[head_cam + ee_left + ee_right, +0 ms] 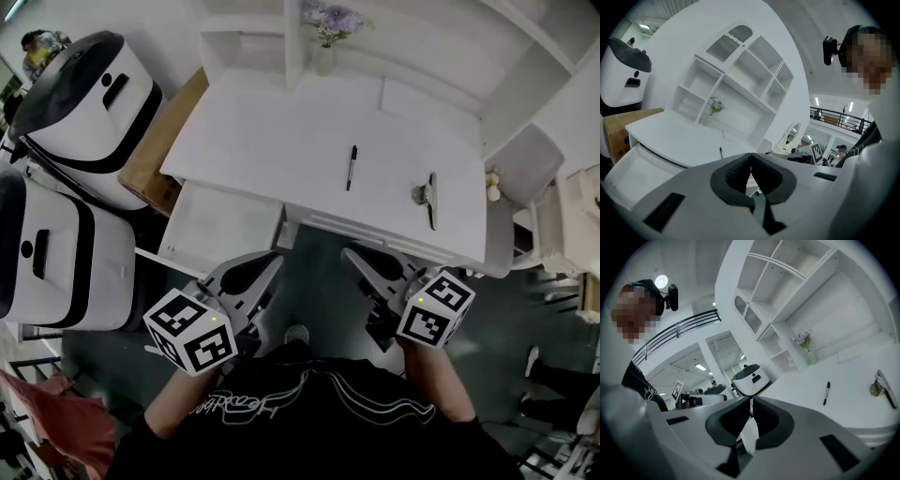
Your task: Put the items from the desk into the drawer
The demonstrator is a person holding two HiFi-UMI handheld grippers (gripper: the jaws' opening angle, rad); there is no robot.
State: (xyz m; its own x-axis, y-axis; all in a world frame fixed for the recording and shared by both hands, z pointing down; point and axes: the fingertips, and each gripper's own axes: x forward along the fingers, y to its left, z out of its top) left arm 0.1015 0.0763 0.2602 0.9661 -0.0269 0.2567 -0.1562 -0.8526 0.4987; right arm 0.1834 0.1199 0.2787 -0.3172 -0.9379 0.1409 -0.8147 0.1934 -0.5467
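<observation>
**Fingers (pixel 733 171) shut, both grippers empty**

Left gripper (pixel 251 274) & right gripper (pixel 367 264): pads together, nothing betw. 1 slim black pen (pixel 352 168) lies centre of desk (pixel 262 131). 1 silvery clip-like item (pixel 428 197) at its 4 o'clock; type unclear. 1 open drawer (pixel 220 230) at pen's 8 o'clock, near corner hidden behind left gripper.

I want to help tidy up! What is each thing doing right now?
Drawer: open, looks empty.
Pen: lying on the desk.
Clip: lying on the desk.
Vase: upright, holding flowers.
Left gripper: shut, empty.
Right gripper: shut, empty.
</observation>
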